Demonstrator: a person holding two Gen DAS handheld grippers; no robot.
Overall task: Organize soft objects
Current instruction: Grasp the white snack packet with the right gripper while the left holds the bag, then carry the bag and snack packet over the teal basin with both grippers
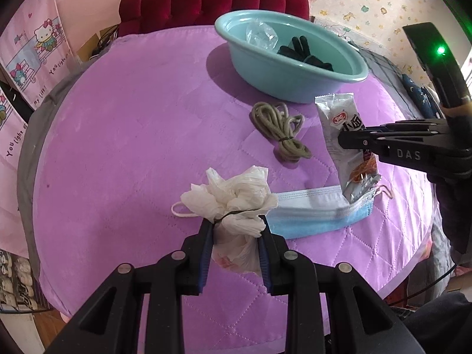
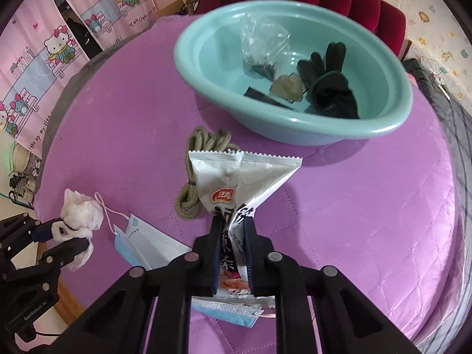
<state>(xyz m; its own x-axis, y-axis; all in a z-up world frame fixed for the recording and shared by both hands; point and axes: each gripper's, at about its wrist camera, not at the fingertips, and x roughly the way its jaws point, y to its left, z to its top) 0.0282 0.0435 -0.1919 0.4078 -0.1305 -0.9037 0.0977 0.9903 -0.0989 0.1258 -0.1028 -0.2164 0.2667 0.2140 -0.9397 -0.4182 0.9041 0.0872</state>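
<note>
My left gripper [image 1: 236, 221] is shut on a crumpled white plastic bag [image 1: 233, 197] tied with a black band, just above the purple quilt; it also shows in the right wrist view [image 2: 79, 215]. My right gripper [image 2: 233, 221] is shut on a silver snack packet [image 2: 239, 177], held upright above a blue face mask [image 1: 312, 212]. The packet also shows in the left wrist view [image 1: 339, 124]. A coiled olive rope [image 1: 280, 129] lies between the grippers and a teal basin [image 2: 368, 132], which holds a black glove [image 2: 330, 88] and a clear bag [image 2: 262, 41].
The purple quilted surface [image 1: 132, 132] is round and drops off at its edges. A red tufted headboard [image 1: 212, 3] stands behind the basin. Pink cartoon curtains [image 1: 32, 59] hang at the left.
</note>
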